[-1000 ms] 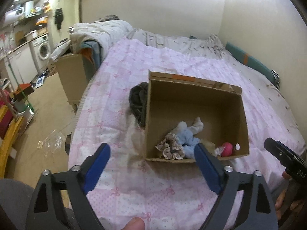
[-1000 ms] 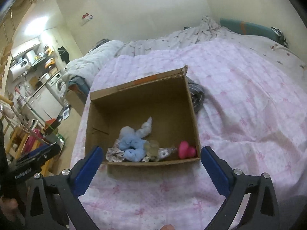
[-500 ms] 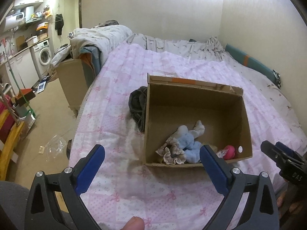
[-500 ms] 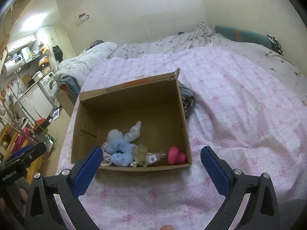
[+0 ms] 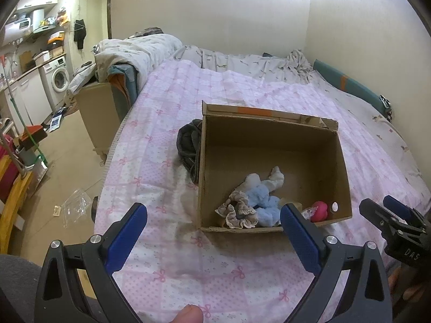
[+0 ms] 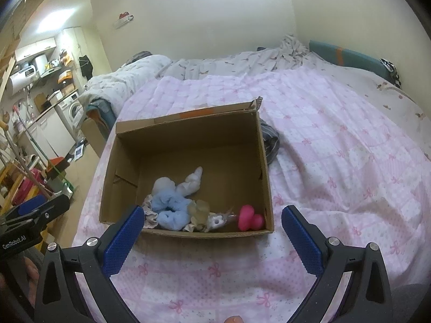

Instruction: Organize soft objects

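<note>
A dark garment [image 5: 188,145] at the cardboard box's [image 5: 272,126] 9 o'clock side is seen fully only from the left wrist. Inside, near the front wall, a blue scrunchie [image 6: 169,207], frilled scrunchie [image 5: 239,212] and pink toy [image 6: 249,218] are bunched. The left gripper [image 5: 214,220] and right gripper [image 6: 212,224] are held apart, empty.

Cardboard box [image 5: 272,145] on the bed [image 5: 167,123]. Inside, along the box's near wall: scrunchies [image 5: 258,202] toward its left, heart-shaped toy [image 5: 319,211] in its right corner. Folded garment [image 5: 188,145] on the bed, touching the box's left wall outside.
</note>
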Motion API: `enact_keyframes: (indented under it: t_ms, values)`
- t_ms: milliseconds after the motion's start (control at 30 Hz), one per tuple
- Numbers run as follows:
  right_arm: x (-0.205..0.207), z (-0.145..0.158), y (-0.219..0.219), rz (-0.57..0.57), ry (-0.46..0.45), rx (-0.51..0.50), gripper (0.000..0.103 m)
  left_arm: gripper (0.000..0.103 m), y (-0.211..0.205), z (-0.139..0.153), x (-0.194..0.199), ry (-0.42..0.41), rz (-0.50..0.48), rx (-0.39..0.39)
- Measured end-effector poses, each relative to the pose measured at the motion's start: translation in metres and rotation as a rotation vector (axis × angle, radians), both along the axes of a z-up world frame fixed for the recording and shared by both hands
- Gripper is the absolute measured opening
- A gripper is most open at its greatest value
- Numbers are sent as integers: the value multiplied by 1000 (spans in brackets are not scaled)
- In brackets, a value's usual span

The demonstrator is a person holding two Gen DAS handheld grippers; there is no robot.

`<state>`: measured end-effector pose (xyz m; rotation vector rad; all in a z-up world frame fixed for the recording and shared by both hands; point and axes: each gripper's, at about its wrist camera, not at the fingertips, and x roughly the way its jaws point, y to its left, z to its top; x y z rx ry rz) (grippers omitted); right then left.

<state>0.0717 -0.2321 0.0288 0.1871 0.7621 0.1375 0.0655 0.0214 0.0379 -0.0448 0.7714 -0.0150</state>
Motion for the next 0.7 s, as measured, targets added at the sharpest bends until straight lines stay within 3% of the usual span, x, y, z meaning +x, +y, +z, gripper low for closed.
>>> enact_keyframes:
  t_ms: [700]
  values:
    - [-1,1,2,6,-2,-2,103,99,-1,-5,2,22,-1,0]
